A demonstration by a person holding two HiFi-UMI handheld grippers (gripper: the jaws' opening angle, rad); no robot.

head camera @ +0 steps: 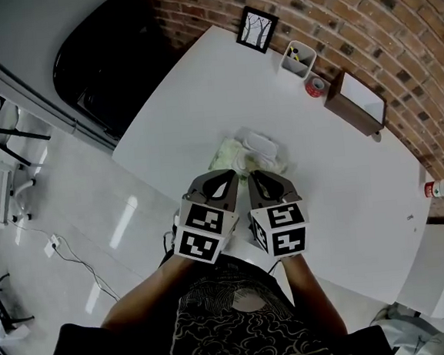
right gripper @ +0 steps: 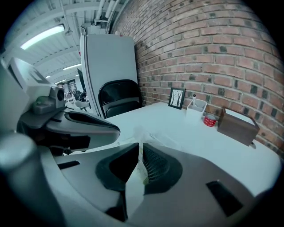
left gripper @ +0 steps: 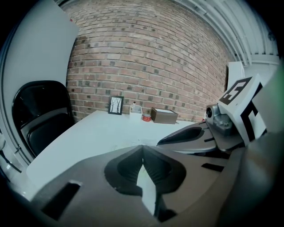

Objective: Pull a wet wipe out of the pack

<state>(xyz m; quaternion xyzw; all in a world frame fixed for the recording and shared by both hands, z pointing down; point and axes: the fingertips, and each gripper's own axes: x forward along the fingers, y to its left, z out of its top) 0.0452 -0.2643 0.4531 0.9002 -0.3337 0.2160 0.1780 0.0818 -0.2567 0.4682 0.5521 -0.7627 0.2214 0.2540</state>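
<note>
Left gripper [left gripper: 142,148] has its jaws pressed together, with nothing between them. Right gripper [right gripper: 138,146], just beside it, has its jaws closed to a thin slit; whether a wipe edge is caught there is hard to tell. Just beyond both tips lies the wet wipe pack [head camera: 255,153] on the white table [head camera: 347,193]. Farther behind the pack, a brown box [head camera: 358,103] stands near the brick wall [head camera: 393,19].

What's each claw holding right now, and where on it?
Left claw is shut on nothing. Right claw is nearly shut at the pack's near edge; whether it pinches it cannot be told.
</note>
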